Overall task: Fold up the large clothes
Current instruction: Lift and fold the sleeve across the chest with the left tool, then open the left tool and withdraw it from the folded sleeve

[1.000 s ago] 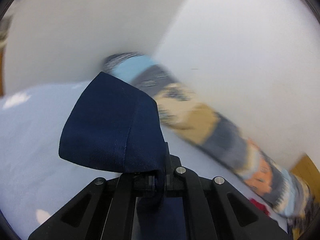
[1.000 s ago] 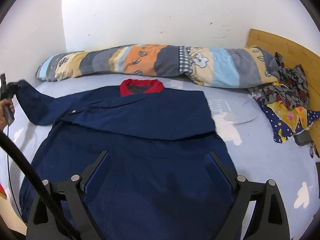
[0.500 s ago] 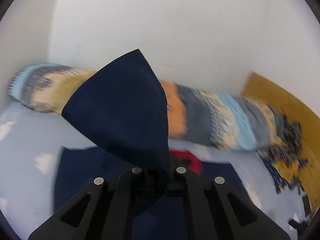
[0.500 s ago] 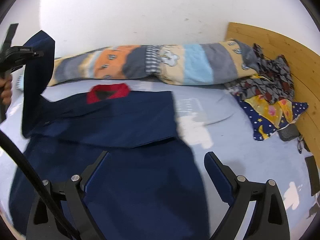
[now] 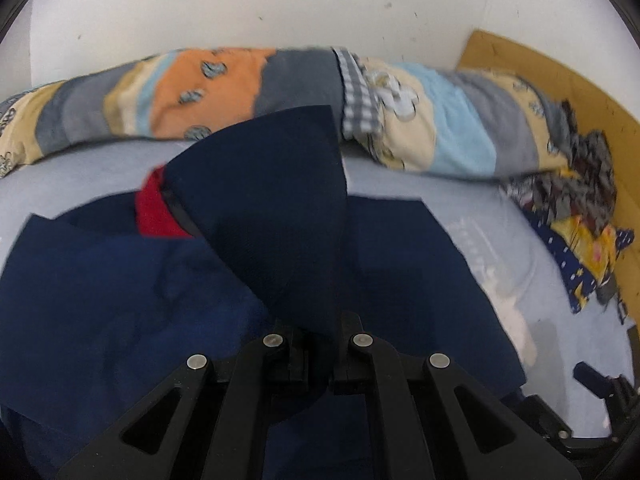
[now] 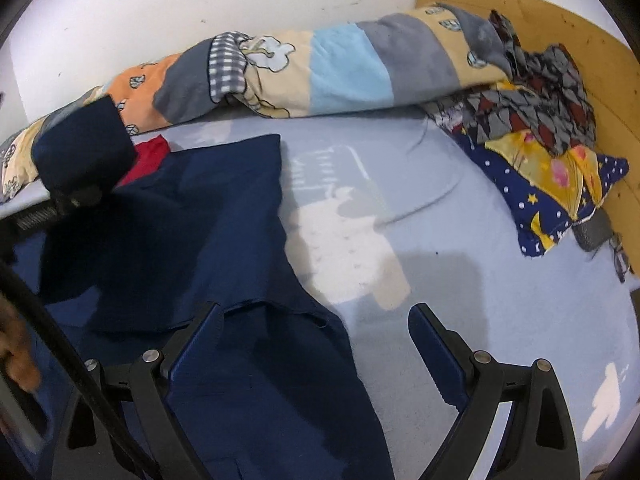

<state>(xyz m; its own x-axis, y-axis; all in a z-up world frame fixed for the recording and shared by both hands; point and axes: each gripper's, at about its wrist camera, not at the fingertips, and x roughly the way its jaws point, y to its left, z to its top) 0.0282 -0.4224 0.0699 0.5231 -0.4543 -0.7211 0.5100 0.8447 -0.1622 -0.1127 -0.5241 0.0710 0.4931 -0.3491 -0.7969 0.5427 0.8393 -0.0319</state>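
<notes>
- Navy jacket [image 6: 224,240] flat on bed [image 6: 460,280], long axis running toward the quilt [image 6: 340,68] (red collar that end).
- Left claw [image 5: 316,340] pinches sleeve [image 5: 272,208], raised over jacket.
- Right claw [image 6: 316,344] wide, empty.

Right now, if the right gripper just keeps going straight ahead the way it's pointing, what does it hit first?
Probably the bedsheet. The right gripper is open and empty, and pale sheet fills the gap between its fingers, with the navy jacket edge just to the left. Farther on lies the patchwork quilt, though depth is hard to judge.
</notes>
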